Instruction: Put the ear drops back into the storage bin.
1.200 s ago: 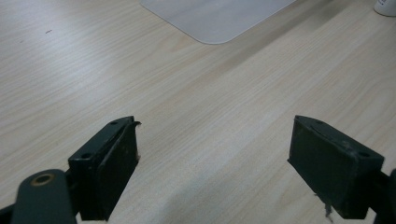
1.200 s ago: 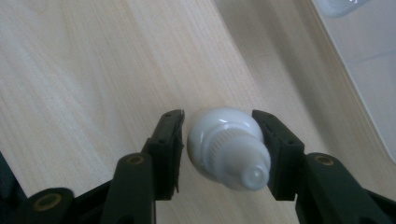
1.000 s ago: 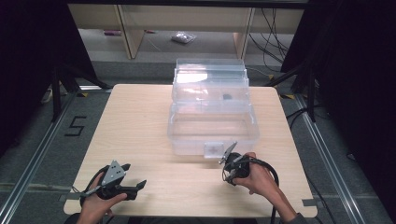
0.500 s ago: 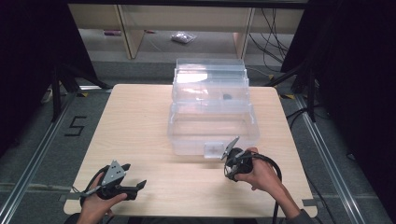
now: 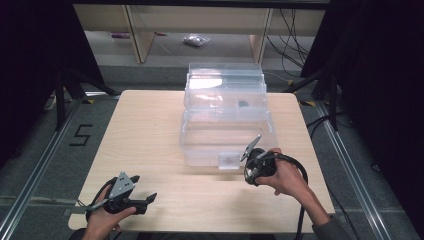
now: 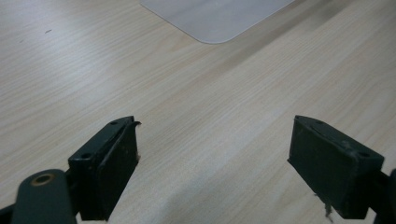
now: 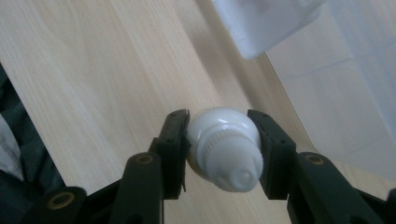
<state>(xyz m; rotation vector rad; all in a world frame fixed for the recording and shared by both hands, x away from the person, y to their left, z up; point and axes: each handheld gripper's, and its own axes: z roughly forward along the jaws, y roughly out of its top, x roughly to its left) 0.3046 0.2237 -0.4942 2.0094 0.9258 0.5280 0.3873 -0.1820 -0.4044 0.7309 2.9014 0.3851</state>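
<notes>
In the right gripper view a small white bulb [image 7: 223,144] with a ribbed neck sits between the black jaws, and my right gripper [image 7: 219,135] is shut on it, both pads pressing its round body above the wooden tabletop. From above, the right gripper [image 5: 250,172] is held in a hand just in front of the clear plastic bin [image 5: 200,150], by its right front corner. My left gripper [image 5: 145,188] rests low at the table's near left edge. It stands open [image 6: 212,154] with only bare wood between its fingers.
Behind the low clear bin stands a taller clear box [image 5: 225,82] with a small dark thing [image 5: 243,103] inside. A pale label tab [image 5: 229,160] hangs on the bin's front. The light wooden table [image 5: 145,130] has bare room on its left half. Dark stands and cables flank it.
The right hand has lifted the gripper with the bulb off the table, slightly toward the bin's front. The left gripper has stayed put.
</notes>
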